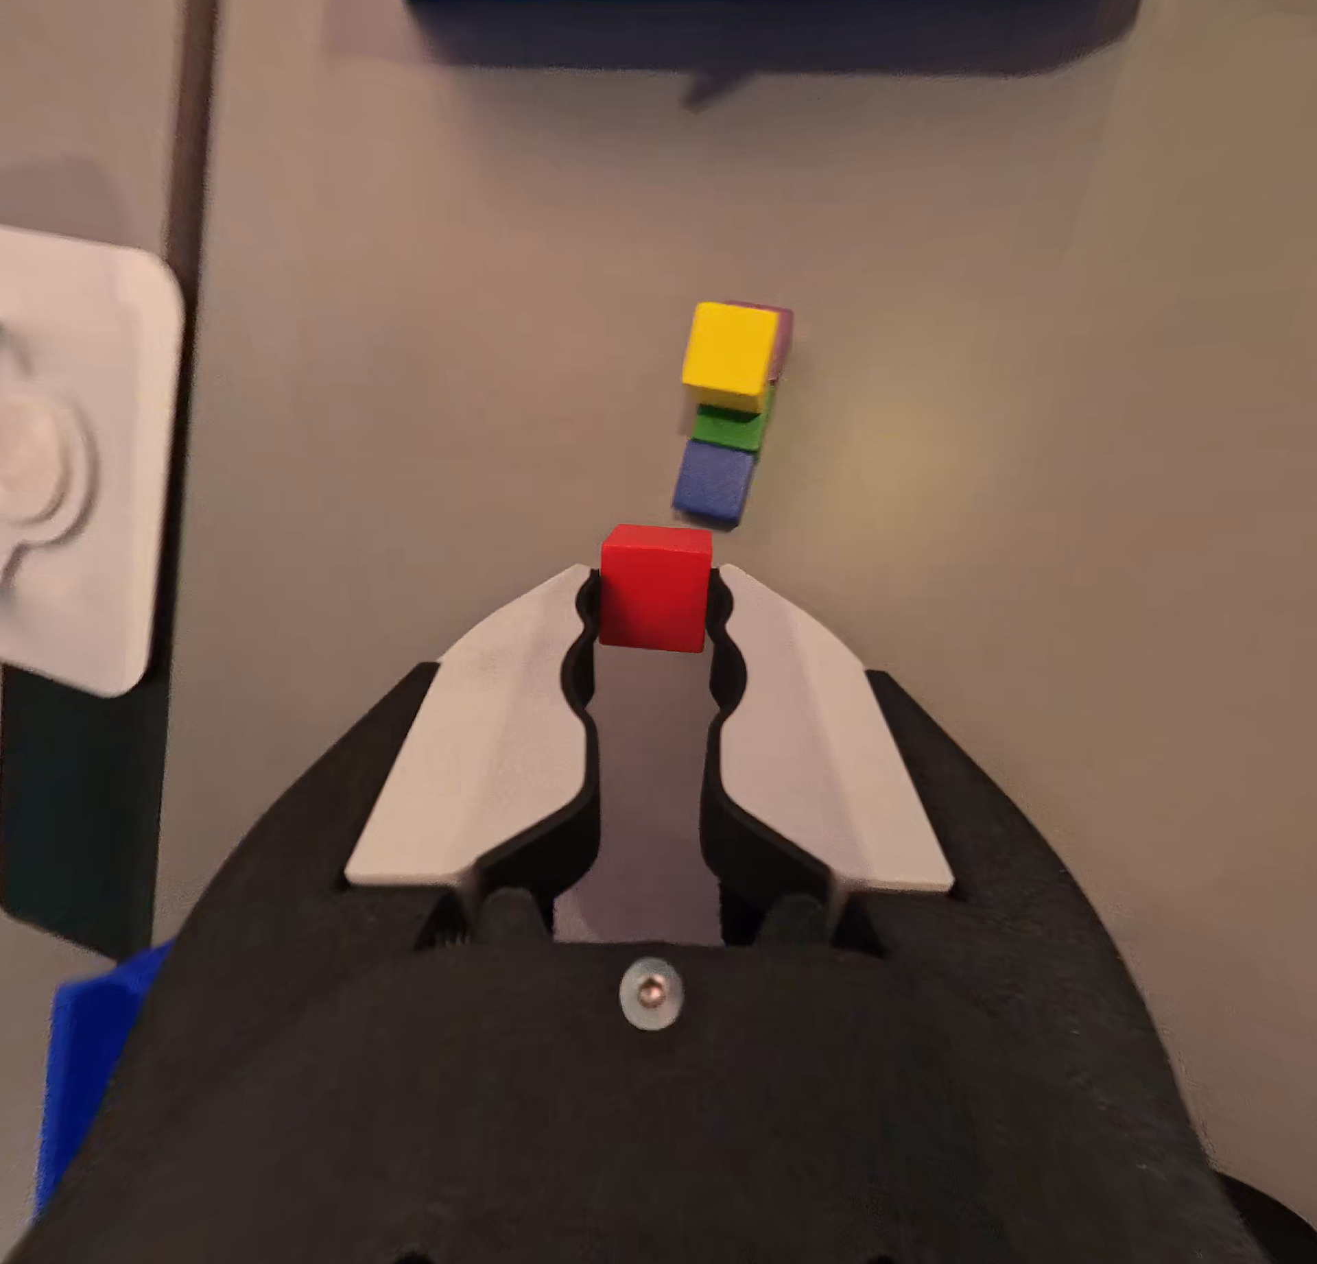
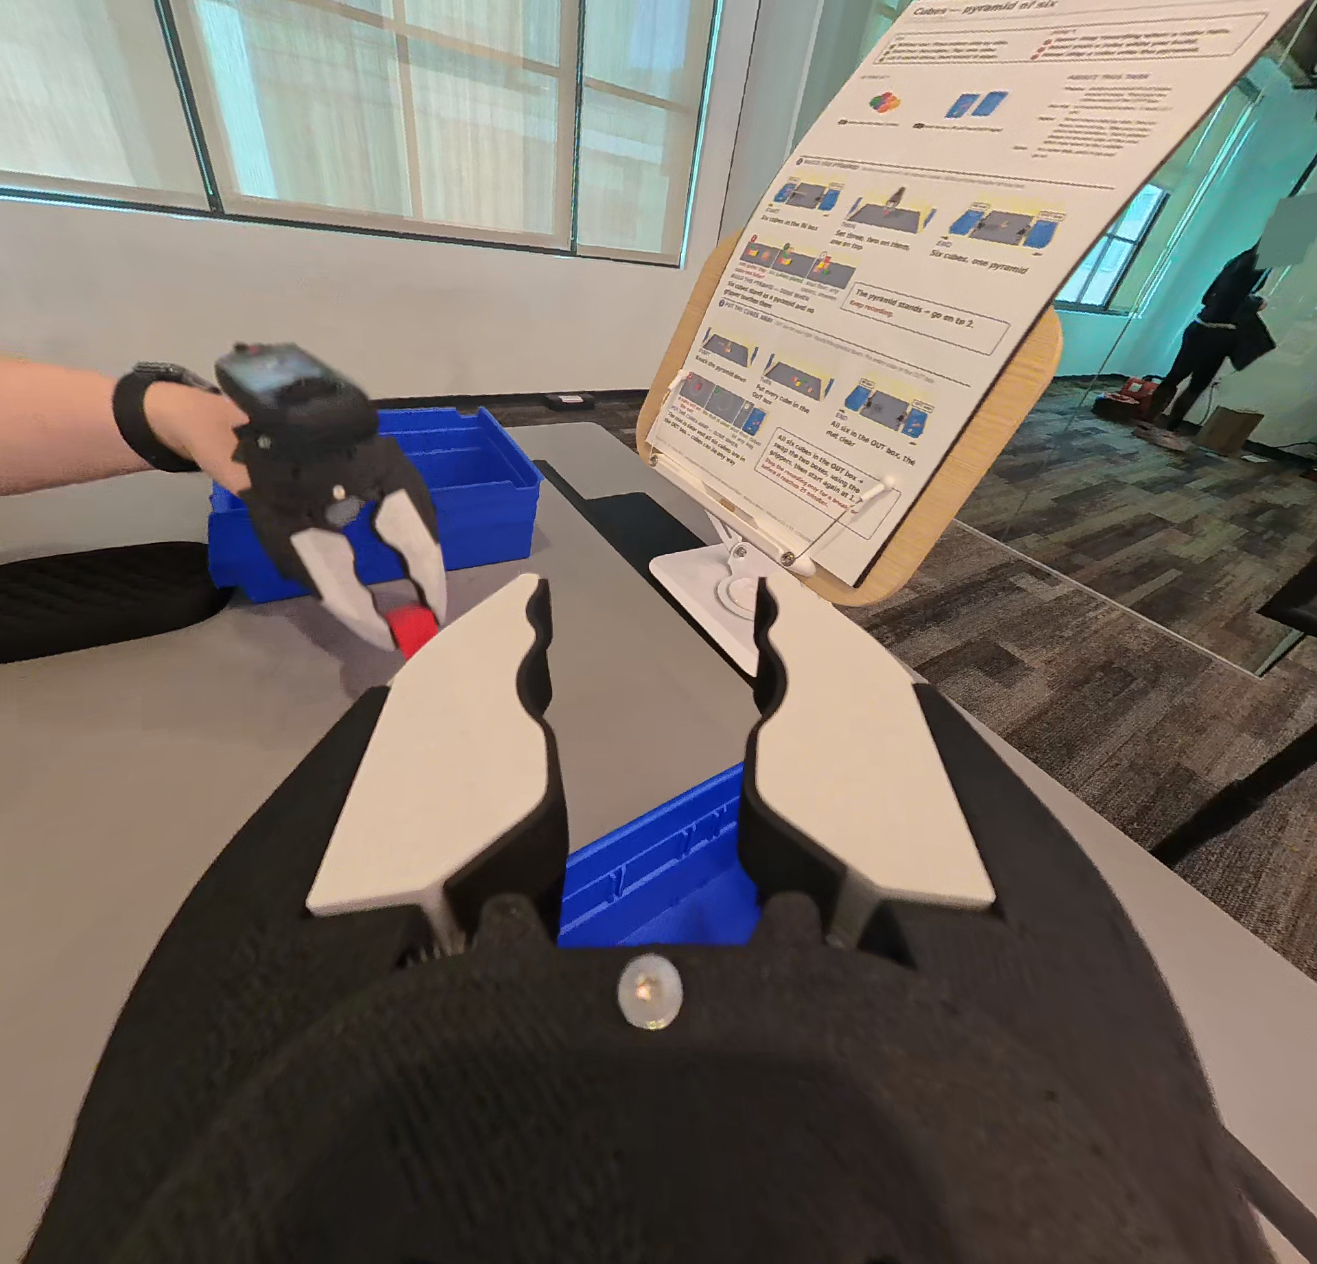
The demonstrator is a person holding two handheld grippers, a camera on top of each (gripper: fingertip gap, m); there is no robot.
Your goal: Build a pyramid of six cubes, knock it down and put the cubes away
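Item: red cube [image 1: 656, 587], clamped between my left gripper's [image 1: 654, 581] fingertips, held square by its two side faces and carried over the grey table [image 1: 1069, 588]; the right wrist view shows the same cube [image 2: 412, 630] low over the mat. Item: the partial build just beyond it, a row reading near to far as blue cube [image 1: 713, 480], green cube [image 1: 730, 426] and a purple cube [image 1: 782, 335] mostly hidden, with a yellow cube [image 1: 730, 355] sitting on top toward the far end. By my judgement the red belongs on the second tier beside the yellow, over the seam of blue and green. To do it well: come in from above, keep the cube level, line its edges with the row, set it down until it bears, then part the fingers only slightly and lift straight up, since a sideways brush would shove the small cubes apart. Item: my right gripper [image 2: 652, 592], jaws wide apart, holding nothing and touching nothing, hovering over the near blue box [image 2: 663, 866]. Item: a second blue box [image 2: 470, 489] at the far left, behind the left gripper [image 2: 403, 613] and the hand [image 2: 207, 439] that holds it. Item: instruction sheet on a stand [image 2: 926, 268], far right. Sixth cube: not in view.
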